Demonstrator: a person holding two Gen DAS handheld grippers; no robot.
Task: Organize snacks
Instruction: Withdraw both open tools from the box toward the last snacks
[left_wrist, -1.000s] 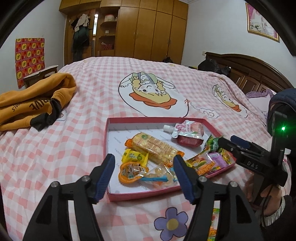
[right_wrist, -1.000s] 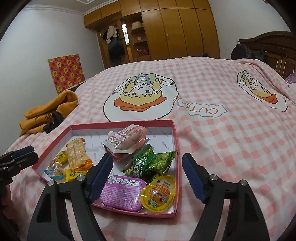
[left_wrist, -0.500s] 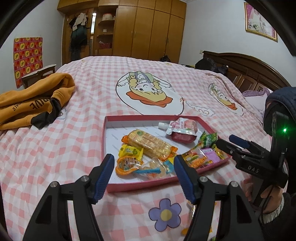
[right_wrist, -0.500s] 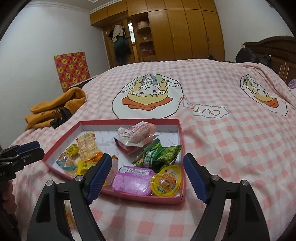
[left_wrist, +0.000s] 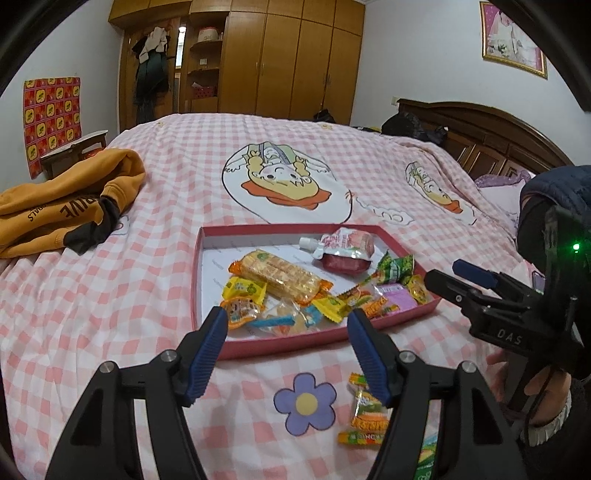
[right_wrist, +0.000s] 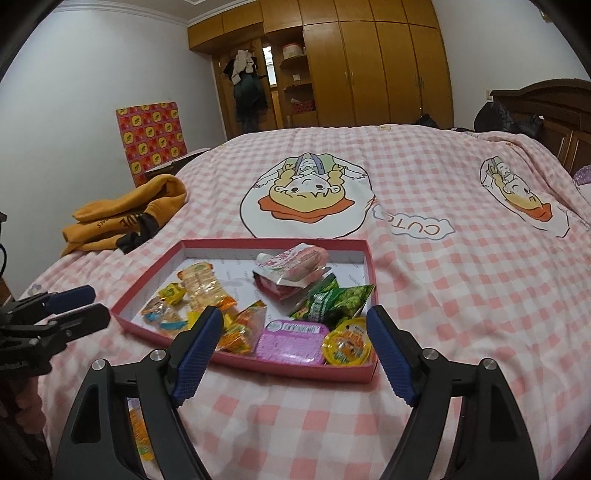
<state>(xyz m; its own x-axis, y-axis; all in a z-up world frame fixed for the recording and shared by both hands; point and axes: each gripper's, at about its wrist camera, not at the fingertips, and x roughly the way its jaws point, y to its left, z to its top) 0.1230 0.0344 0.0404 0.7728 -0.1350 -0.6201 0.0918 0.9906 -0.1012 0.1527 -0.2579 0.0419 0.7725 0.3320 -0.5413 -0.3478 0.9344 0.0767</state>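
Snacks (left_wrist: 291, 275) inside red-rimmed tray (left_wrist: 196, 280)

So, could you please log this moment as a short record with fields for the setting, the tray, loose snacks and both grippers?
setting: pink checked bedspread, orange hoodie at the left
tray: red tray on the bed, holding mixed snacks
tray contents: cracker pack, spouted pouch, green pea bag, purple jelly cup
loose snacks: candy packets on the bed, outside the tray
left gripper: open, empty
right gripper: open, empty
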